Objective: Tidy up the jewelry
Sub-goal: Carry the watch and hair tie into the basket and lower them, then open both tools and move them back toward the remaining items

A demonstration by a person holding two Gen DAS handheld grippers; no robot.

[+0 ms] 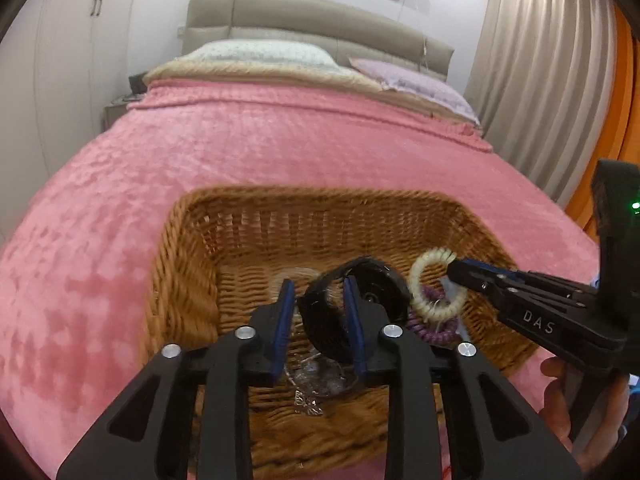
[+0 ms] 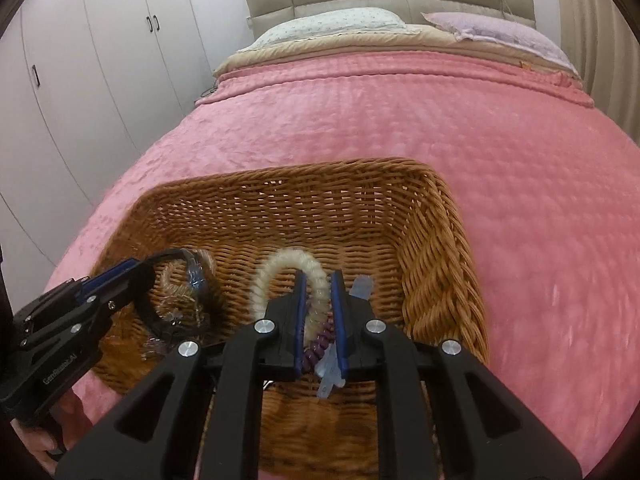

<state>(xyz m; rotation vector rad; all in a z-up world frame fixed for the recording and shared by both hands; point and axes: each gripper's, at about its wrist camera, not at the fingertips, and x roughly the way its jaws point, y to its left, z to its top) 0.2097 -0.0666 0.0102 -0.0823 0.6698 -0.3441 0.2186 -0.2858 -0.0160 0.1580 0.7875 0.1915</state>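
A wicker basket point(image 1: 248, 220) point(image 2: 304, 184) sits on the pink bedspread. My left gripper point(image 1: 319, 292) is shut on a black watch band point(image 1: 324, 328) over the basket's floor; it also shows at the left of the right wrist view point(image 2: 136, 276). My right gripper point(image 2: 319, 284) is shut on a cream spiral bracelet point(image 2: 276, 264) point(image 1: 420, 268) inside the basket; the gripper enters the left wrist view from the right point(image 1: 460, 272). A purple spiral band point(image 1: 436, 334) point(image 2: 318, 346) lies under the cream one. Clear packets with small jewelry point(image 1: 316, 380) point(image 2: 176, 312) lie on the basket floor.
The pink bedspread point(image 1: 240, 148) point(image 2: 520, 200) spreads around the basket. Pillows point(image 1: 260, 54) and a padded headboard point(image 1: 304, 16) are at the far end. White wardrobes point(image 2: 80, 80) stand left, curtains point(image 1: 540, 80) right. A pale blue clip point(image 2: 362, 286) lies by my right fingers.
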